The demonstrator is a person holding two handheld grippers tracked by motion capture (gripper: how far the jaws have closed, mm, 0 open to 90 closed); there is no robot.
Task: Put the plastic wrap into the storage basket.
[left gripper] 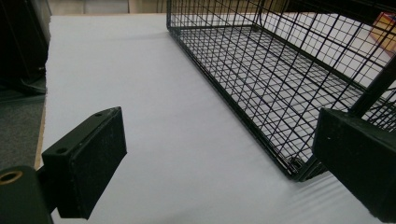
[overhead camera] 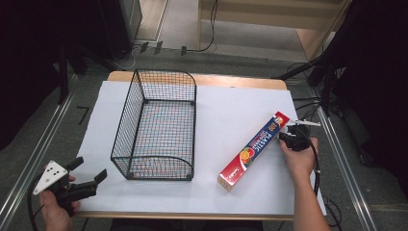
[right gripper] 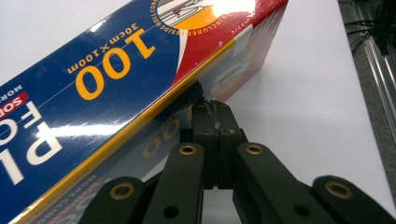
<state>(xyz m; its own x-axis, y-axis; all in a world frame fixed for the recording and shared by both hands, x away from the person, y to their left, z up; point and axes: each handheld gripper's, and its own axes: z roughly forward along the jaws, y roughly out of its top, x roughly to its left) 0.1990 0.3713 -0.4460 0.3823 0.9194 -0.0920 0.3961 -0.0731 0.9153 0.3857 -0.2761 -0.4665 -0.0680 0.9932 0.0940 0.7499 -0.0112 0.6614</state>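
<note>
- Where the white sheet covers it, the desk [overhead camera: 231, 106] carries two things.
- Black wire basket [overhead camera: 159, 125] stands left of centre, empty, its long axis running away from the person.
- Plastic wrap box [overhead camera: 255, 150] lies flat and diagonal, right of the basket and apart from it.
- Right tool [right gripper: 212, 112]: jaws pressed together, tips touching the box's side near its far end.
- Left tool [overhead camera: 89, 175]: jaws spread wide, at the desk's near left corner, gripping nothing.

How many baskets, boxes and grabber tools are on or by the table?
Wire basket: 1
Plastic wrap box: 1
Grippers: 2, the left gripper, open, and the right gripper, shut, its tips against the box's side
Total: 4
</note>
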